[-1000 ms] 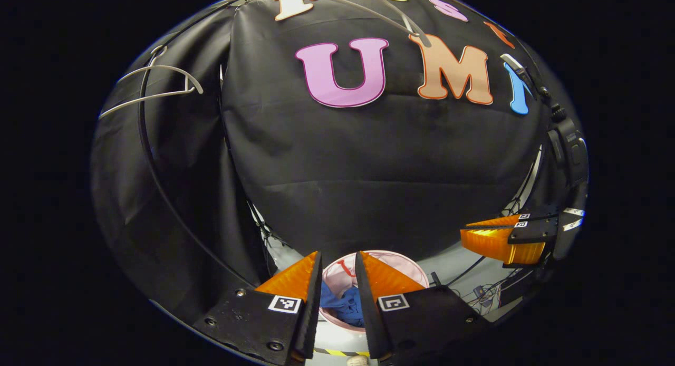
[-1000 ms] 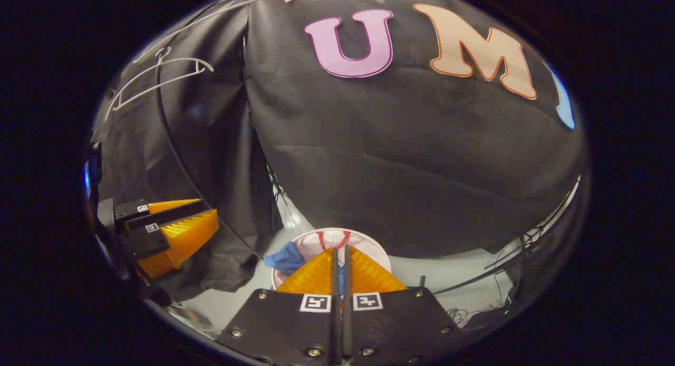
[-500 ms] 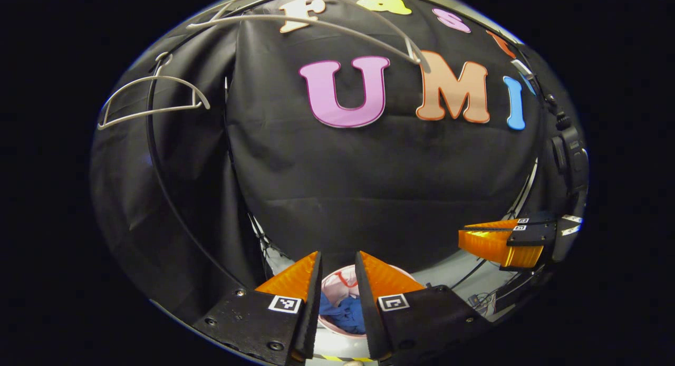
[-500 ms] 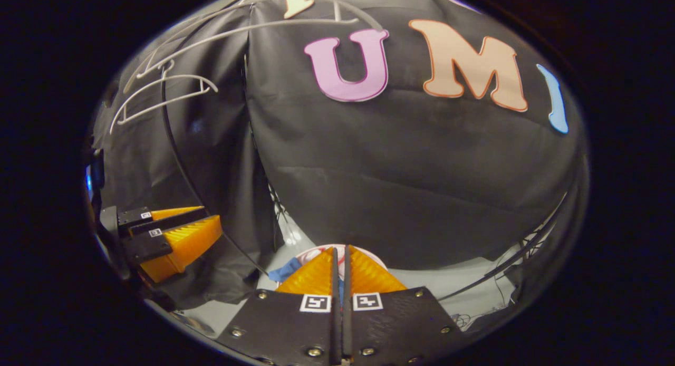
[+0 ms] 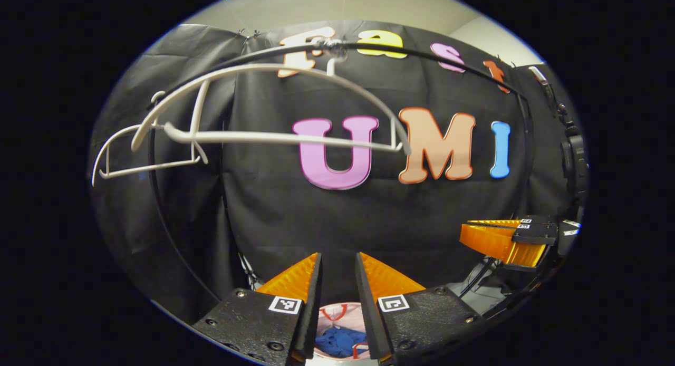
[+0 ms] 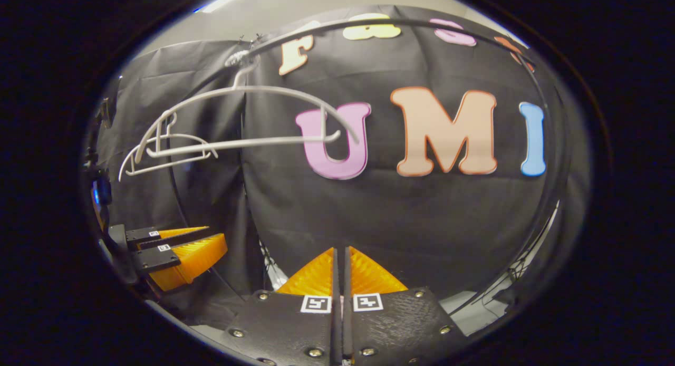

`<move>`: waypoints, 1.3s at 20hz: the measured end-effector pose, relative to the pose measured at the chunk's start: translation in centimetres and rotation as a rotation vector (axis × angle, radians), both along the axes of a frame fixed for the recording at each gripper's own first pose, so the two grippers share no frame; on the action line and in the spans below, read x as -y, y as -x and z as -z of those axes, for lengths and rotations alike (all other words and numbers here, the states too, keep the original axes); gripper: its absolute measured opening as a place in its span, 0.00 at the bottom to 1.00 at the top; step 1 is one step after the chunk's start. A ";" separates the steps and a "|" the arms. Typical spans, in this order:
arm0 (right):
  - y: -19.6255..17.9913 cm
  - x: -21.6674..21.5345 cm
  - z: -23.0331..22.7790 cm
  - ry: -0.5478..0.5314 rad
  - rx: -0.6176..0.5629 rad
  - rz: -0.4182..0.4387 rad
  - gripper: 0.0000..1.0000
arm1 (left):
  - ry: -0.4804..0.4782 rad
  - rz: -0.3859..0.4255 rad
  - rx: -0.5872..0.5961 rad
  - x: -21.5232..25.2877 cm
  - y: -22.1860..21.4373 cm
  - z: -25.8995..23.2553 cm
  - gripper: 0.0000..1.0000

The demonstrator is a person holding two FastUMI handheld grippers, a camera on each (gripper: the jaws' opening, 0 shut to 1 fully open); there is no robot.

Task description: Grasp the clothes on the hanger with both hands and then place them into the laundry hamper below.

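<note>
Left gripper (image 5: 338, 266) fingers slightly apart and empty, right gripper (image 6: 340, 260) fingers nearly together, gripping nothing, crumpled blue clothes (image 5: 337, 340) lying in the round pink laundry hamper (image 5: 341, 309) below, apparently fully inside, white plastic hanger (image 5: 274, 107) bare on the black rail (image 5: 422, 52).
</note>
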State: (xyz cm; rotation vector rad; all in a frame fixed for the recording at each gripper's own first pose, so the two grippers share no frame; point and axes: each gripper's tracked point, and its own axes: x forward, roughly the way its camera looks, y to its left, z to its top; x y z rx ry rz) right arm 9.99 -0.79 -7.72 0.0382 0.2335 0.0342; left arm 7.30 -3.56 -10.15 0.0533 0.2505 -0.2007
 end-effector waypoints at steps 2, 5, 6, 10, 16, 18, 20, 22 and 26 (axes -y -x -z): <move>1.1 0.8 -2.8 0.027 0.057 0.013 0.01 | 0.017 0.003 0.044 0.6 0.0 -2.4 0.40; 3.0 0.9 -6.9 0.043 0.127 0.020 0.01 | 0.048 0.012 0.105 1.8 0.2 -5.6 0.39; 3.6 0.9 -8.0 0.033 0.144 0.023 0.01 | 0.059 0.018 0.121 2.1 0.5 -6.6 0.39; 4.8 1.7 -11.0 0.015 0.212 0.045 0.08 | 0.095 0.047 0.177 3.4 1.9 -9.7 0.59; 6.7 3.6 -12.5 0.020 0.251 0.065 0.72 | 0.074 0.059 0.235 4.5 3.2 -12.1 0.96; 7.4 4.3 -12.9 0.025 0.263 0.075 0.88 | 0.076 0.061 0.250 5.0 3.4 -12.6 0.96; 8.0 5.3 -13.5 0.033 0.274 0.089 1.00 | 0.080 0.066 0.260 5.8 3.8 -13.1 0.96; 8.5 6.6 -14.1 0.039 0.287 0.102 0.99 | 0.083 0.071 0.269 6.6 4.1 -13.6 0.96; 10.1 10.0 -15.4 0.056 0.312 0.125 0.99 | 0.082 0.087 0.285 9.3 4.6 -14.1 0.96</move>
